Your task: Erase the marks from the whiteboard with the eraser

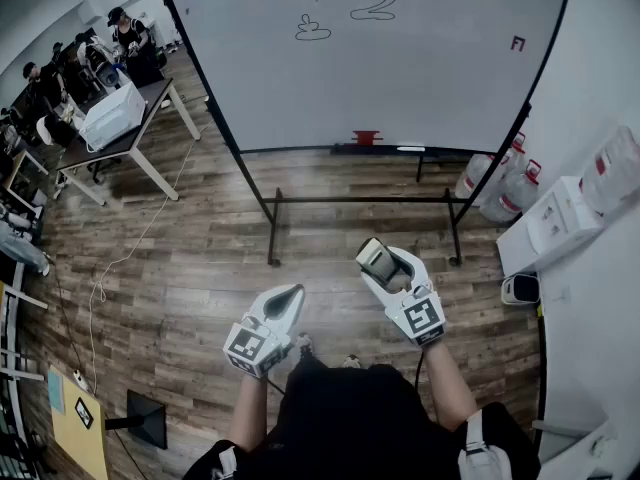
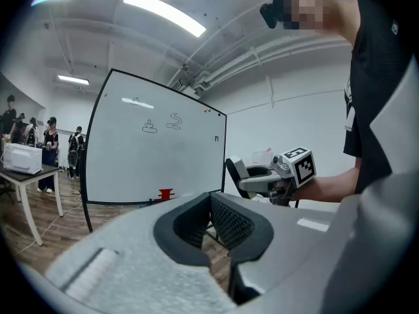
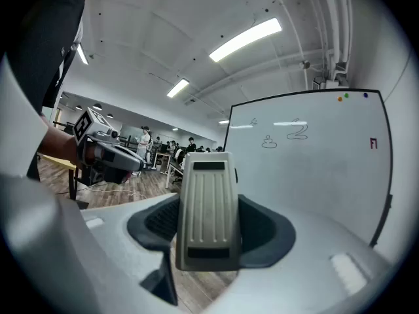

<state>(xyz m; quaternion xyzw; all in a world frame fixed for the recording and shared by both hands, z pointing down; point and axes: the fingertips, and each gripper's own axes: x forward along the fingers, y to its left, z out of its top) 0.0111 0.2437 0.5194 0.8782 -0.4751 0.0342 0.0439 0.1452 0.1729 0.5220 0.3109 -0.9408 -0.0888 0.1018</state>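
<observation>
The whiteboard [image 1: 400, 68] stands ahead on a black frame, with three drawn squiggles [image 1: 373, 0] near its top and a small red mark [image 1: 517, 43] at the right. My right gripper [image 1: 380, 264] is shut on a grey ribbed eraser [image 3: 208, 208], held well short of the board. In the head view the eraser [image 1: 374, 259] sticks out forward from the jaws. My left gripper [image 1: 289, 296] is shut with nothing in it, lower and to the left. A red object [image 1: 367, 137] sits on the board's tray. The left gripper view shows the board [image 2: 157, 156] and the right gripper [image 2: 262, 178].
The board's stand legs [image 1: 272, 230] reach out over the wood floor. A table [image 1: 130, 138] with a white box stands at left, with people behind it. Water bottles [image 1: 497, 183] and white boxes [image 1: 550, 223] line the right wall. A cable [image 1: 120, 258] trails on the floor.
</observation>
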